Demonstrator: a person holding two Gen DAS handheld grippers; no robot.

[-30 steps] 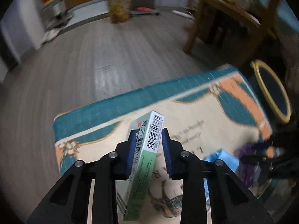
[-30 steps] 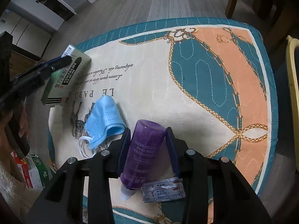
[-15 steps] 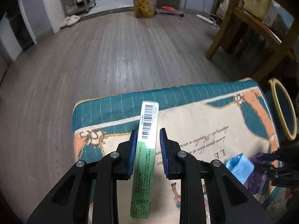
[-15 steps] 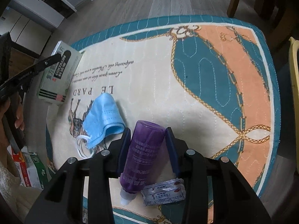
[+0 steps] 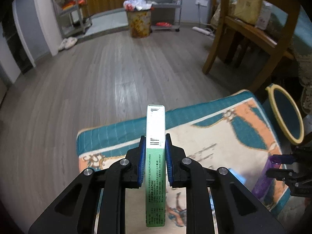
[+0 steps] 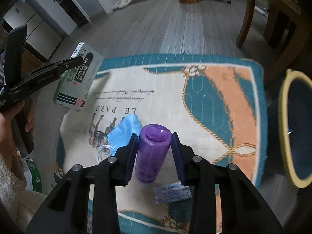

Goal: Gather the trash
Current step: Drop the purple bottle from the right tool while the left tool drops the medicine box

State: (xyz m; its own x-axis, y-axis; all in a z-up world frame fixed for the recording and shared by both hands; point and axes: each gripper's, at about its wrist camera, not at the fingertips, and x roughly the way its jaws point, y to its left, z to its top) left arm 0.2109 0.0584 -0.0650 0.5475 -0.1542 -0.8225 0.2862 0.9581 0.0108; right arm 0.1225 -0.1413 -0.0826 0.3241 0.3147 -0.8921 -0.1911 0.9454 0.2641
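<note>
My left gripper [image 5: 155, 146] is shut on a green and white medicine box [image 5: 155, 156] and holds it lifted above the left edge of the patterned mat [image 5: 214, 136]. The box also shows in the right wrist view [image 6: 78, 78]. My right gripper [image 6: 155, 138] is shut on a purple bottle [image 6: 152, 154], raised off the mat [image 6: 175, 101]. A blue face mask [image 6: 124, 132] and a small white sachet [image 6: 172, 194] lie on the mat near the bottle.
A dark bin with a yellow rim [image 6: 294, 128] stands right of the mat; it also shows in the left wrist view [image 5: 284, 113]. A wooden chair [image 5: 243, 35] stands behind. A full waste basket [image 5: 138, 21] stands far across the wooden floor.
Both grippers have lifted and tilted up. The box has risen off the mat and turned edge-on. The purple bottle has come up from the mat.
</note>
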